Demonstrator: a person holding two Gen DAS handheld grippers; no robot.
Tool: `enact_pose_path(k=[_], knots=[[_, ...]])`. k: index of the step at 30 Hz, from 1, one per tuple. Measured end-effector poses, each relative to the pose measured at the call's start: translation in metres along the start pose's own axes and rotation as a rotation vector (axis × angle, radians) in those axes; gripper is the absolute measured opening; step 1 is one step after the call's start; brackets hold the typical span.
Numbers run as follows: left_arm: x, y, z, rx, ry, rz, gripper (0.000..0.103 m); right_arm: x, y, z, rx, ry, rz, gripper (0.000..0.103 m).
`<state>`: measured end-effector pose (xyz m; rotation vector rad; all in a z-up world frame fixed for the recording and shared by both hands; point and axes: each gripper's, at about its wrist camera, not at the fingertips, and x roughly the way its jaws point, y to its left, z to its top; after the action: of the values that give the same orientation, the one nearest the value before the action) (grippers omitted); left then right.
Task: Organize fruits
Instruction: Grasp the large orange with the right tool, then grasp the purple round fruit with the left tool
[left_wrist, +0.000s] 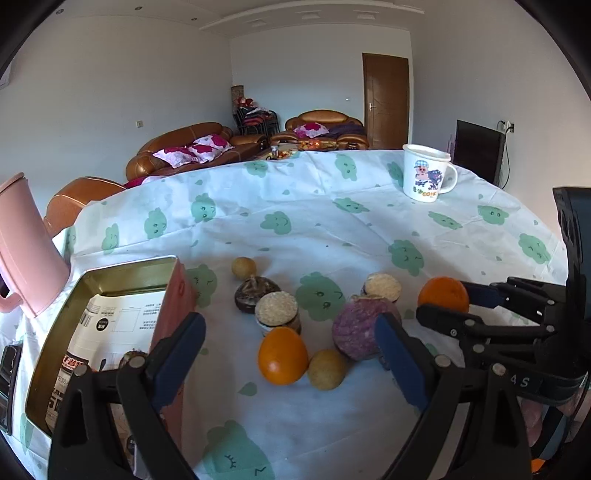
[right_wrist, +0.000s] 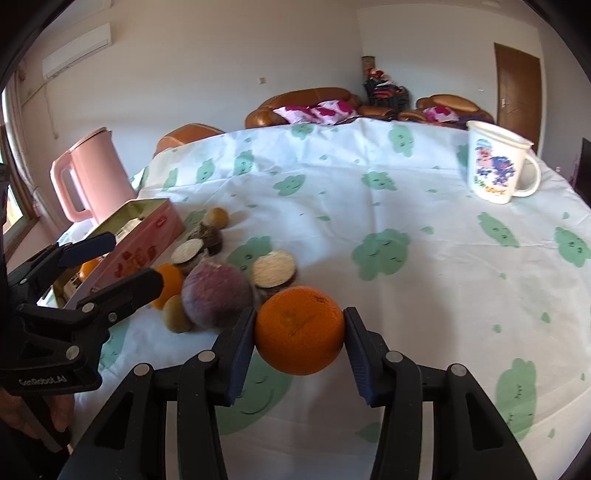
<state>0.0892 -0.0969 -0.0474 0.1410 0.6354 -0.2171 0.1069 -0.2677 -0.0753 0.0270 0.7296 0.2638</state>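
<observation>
The right tool (right_wrist: 300, 334) clamps a dimpled orange (right_wrist: 299, 329) low over the counter (right_wrist: 424, 295), with bare cloth to its right. The left tool (left_wrist: 290, 345) gapes wide over a smooth orange (left_wrist: 282, 355), beside the open tin (left_wrist: 110, 280).

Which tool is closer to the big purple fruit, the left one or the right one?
Left. The left tool is open, its pad beside the purple fruit. The right tool grips an orange just beyond it.
</observation>
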Motion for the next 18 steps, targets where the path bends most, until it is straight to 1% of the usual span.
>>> enact_pose_path(k=[1, 3, 4, 7, 9, 10, 11, 18], knots=[[0.003, -0.005, 0.001, 0.014, 0.002, 0.004, 0.094, -0.001, -0.006, 0.001, 0.021, -0.004, -0.007, 0.049], [0.011, -0.014, 0.003, 0.037, 0.020, -0.017, 0.092, -0.002, -0.015, 0.001, 0.059, -0.006, 0.001, 0.049], [0.016, -0.018, 0.003, 0.043, 0.032, -0.027, 0.089, -0.003, -0.018, 0.001, 0.074, -0.010, 0.003, 0.049], [0.022, -0.025, 0.006, 0.048, 0.040, -0.063, 0.085, -0.005, -0.018, 0.001, 0.068, -0.021, -0.002, 0.049], [0.024, -0.029, 0.007, 0.046, 0.047, -0.088, 0.080, -0.005, -0.018, 0.001, 0.073, -0.024, 0.004, 0.049], [0.026, -0.029, 0.006, 0.039, 0.055, -0.116, 0.073, -0.005, -0.020, 0.001, 0.083, -0.022, 0.010, 0.049], [0.028, -0.030, 0.006, 0.031, 0.066, -0.147, 0.068, -0.004, -0.023, 0.001, 0.094, -0.017, 0.015, 0.049], [0.043, -0.026, 0.006, -0.035, 0.125, -0.237, 0.070, -0.004, -0.025, 0.000, 0.113, -0.018, 0.013, 0.049]])
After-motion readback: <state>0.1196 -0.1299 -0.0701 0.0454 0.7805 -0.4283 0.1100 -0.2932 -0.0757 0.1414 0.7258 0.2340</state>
